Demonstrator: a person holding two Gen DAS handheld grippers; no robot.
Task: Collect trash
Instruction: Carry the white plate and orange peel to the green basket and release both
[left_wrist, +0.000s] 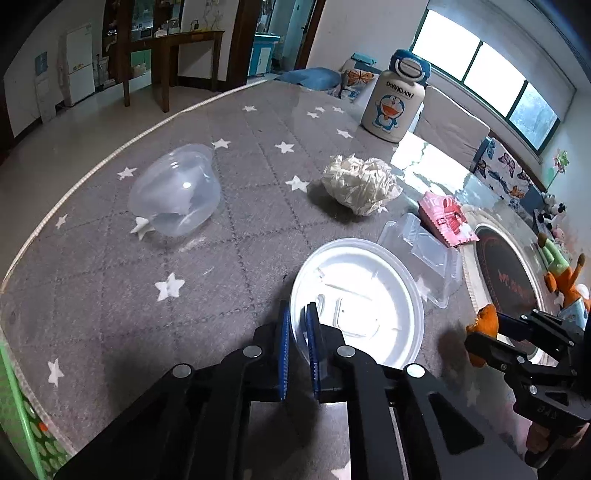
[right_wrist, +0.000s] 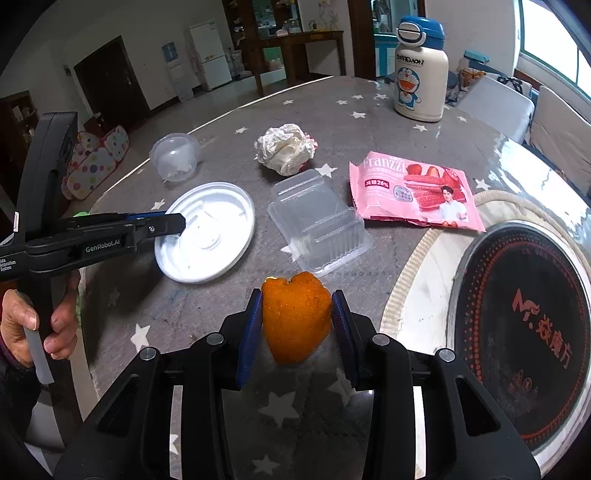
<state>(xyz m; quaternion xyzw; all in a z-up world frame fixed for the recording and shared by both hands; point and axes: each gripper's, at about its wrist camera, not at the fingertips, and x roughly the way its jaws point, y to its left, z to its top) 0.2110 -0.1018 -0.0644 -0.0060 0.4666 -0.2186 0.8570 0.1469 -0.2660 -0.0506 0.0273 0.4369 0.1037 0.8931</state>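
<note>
Two grippers, both loaded: left gripper (left_wrist: 298, 334) pinches lid (left_wrist: 364, 295) rim; right gripper (right_wrist: 297, 325) clamps peel (right_wrist: 295, 317).
Thin edge-hold risks the lid slipping out; curled peel may squirt free ahead.

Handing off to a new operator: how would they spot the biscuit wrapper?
Start at the round black hotplate on the star-print table. Just beyond its rim lies the flat pink foil biscuit wrapper, right of the clear plastic tray. It's the only pink, printed item.
</note>
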